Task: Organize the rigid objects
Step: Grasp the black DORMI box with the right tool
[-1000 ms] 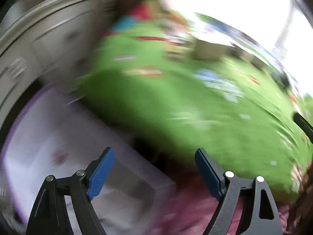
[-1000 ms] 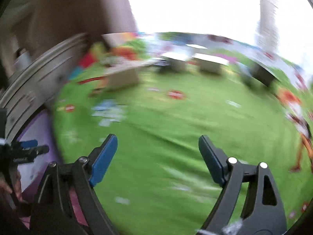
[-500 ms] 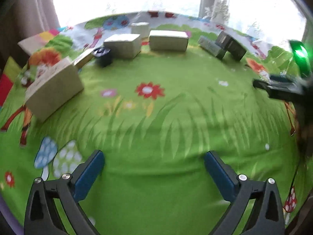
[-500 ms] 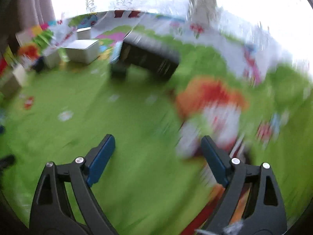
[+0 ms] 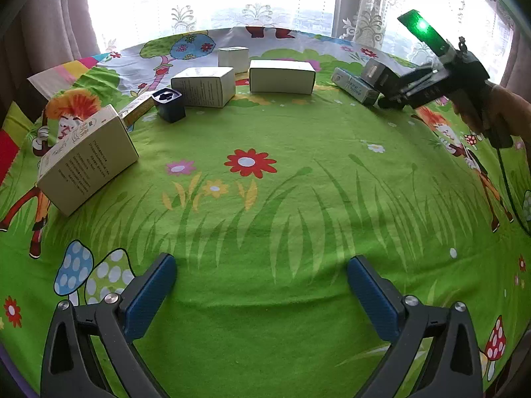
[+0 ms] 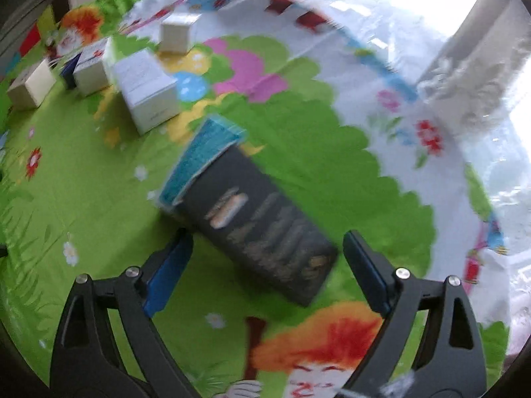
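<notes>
Green cartoon-print cloth (image 5: pixel 265 219), flat and soft-looking with flowers, grass blades and mushrooms, covers the whole work surface I am steering over. My left gripper (image 5: pixel 262 285) hangs above a bare stretch of it, its blue-padded jaws having just been opening and now spread wide with nothing between them. A cream carton (image 5: pixel 88 159) lies to the left with lines of small print down its side, too fine for me to read. Beyond it a small dark blue box (image 5: pixel 170 105) stands just beside a white printed carton (image 5: pixel 204 86); a plain long white box (image 5: pixel 281 76) and a small white cube-like box (image 5: pixel 233 59) sit nearer the far edge, by the lace curtain (image 5: pixel 252 3). The middle of the cloth is open room. My right gripper (image 6: pixel 265 265) has its jaws wide as well, poised on either side of the near end of a black rectangular box (image 6: pixel 262 229) with blurred gold lettering I cannot make out, pads apart from it. That box leans across a teal-edged box (image 6: pixel 202 162).
</notes>
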`<act>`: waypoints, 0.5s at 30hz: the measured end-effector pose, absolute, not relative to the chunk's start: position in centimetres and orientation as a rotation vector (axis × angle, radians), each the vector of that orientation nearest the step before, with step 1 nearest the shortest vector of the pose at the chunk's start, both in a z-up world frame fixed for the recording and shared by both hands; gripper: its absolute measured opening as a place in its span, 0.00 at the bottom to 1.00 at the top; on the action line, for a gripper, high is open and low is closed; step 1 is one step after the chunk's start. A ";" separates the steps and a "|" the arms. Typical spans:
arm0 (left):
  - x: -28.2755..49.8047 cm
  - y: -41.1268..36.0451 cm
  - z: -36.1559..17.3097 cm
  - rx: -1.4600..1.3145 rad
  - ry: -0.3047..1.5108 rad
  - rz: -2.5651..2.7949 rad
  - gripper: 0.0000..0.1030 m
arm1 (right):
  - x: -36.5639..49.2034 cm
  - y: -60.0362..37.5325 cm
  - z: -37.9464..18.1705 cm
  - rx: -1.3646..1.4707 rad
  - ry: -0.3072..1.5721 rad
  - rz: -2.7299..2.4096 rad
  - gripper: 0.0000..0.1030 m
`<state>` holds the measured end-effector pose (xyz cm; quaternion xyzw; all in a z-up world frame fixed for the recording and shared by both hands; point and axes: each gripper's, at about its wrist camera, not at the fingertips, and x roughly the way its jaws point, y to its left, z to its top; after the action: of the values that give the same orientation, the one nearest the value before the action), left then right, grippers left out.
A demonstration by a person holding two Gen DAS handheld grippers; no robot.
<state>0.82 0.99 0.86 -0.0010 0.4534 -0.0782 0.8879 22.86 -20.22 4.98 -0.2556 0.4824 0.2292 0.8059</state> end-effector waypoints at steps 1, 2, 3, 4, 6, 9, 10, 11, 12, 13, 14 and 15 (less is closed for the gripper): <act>0.8 1.0 0.9 -0.002 0.942 -0.164 1.00 | 22.0 -20.3 5.0 -0.528 1.037 0.522 0.85; 0.8 1.0 0.8 -0.002 0.941 -0.164 1.00 | 21.1 -20.4 5.3 -0.522 1.024 0.531 0.73; 0.8 1.1 0.8 -0.003 0.941 -0.165 1.00 | 20.2 -20.8 5.7 -0.500 1.013 0.546 0.68; 0.8 1.0 0.8 -0.003 0.941 -0.163 1.00 | 19.2 -21.4 6.1 -0.451 1.011 0.564 0.62; 0.9 1.0 0.8 -0.004 0.941 -0.158 1.00 | 17.6 -22.7 6.6 -0.358 1.019 0.578 0.59; 0.8 1.1 0.8 -0.004 0.941 -0.157 1.00 | 16.2 -22.8 6.7 -0.350 0.983 0.532 0.59; 0.8 1.1 0.9 -0.004 0.941 -0.157 1.00 | 16.4 -22.7 6.6 -0.350 0.971 0.518 0.59; 0.8 1.0 0.9 -0.005 0.941 -0.156 1.00 | 16.4 -22.4 6.5 -0.356 0.953 0.493 0.59; 0.8 1.0 0.9 -0.005 0.941 -0.156 1.00 | 16.8 -22.3 6.4 -0.359 0.945 0.478 0.59; 0.8 1.0 0.9 -0.005 0.941 -0.156 1.00 | 17.0 -22.0 6.2 -0.356 0.941 0.465 0.60; 0.8 1.0 0.9 -0.005 0.941 -0.156 1.00 | 17.4 -21.5 6.0 -0.363 0.944 0.463 0.61; 0.8 1.0 0.9 -0.005 0.941 -0.156 1.00 | 17.8 -20.9 5.8 -0.388 0.942 0.453 0.62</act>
<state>0.81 1.04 0.90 -0.0023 0.4530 -0.0753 0.8883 17.77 -20.89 5.78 -0.1839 0.4468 0.2148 0.8488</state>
